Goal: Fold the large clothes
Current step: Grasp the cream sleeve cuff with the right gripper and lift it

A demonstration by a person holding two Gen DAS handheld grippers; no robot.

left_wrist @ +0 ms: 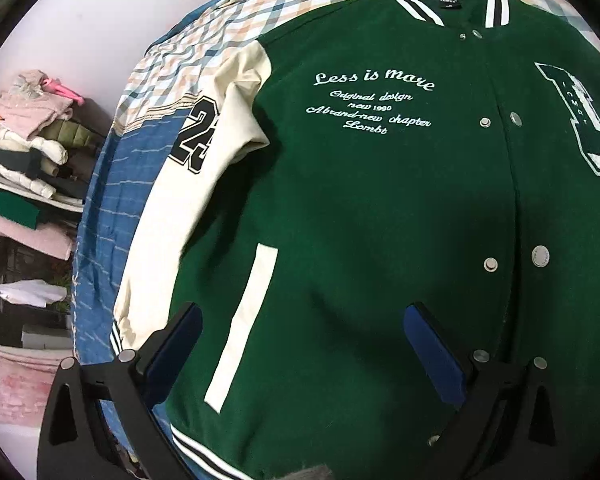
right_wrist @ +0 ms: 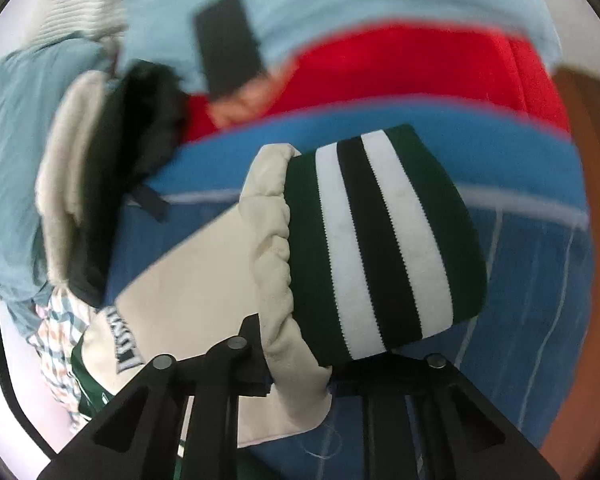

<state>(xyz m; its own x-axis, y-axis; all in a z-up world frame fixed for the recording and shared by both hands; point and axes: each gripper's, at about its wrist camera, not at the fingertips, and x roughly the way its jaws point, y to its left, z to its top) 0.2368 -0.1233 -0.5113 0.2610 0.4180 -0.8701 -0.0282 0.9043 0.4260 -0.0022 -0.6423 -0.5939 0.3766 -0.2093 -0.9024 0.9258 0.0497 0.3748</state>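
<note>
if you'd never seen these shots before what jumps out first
A green varsity jacket fills the left wrist view, spread front-up on a blue quilt, with white script on its chest and a cream sleeve bearing black numerals. In the right wrist view the right gripper is shut on the other sleeve by its striped cuff. The left gripper hovers open over the jacket's lower front.

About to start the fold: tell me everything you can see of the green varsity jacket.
The green varsity jacket lies face up and unsnapped on the blue bedspread, collar far. Felt-like green body, cream sleeves, striped ribbed trim, a black number patch, white script, a big L patch. The right gripper is shut on one cream sleeve by its cuff; the left gripper is open over the hem.
</note>
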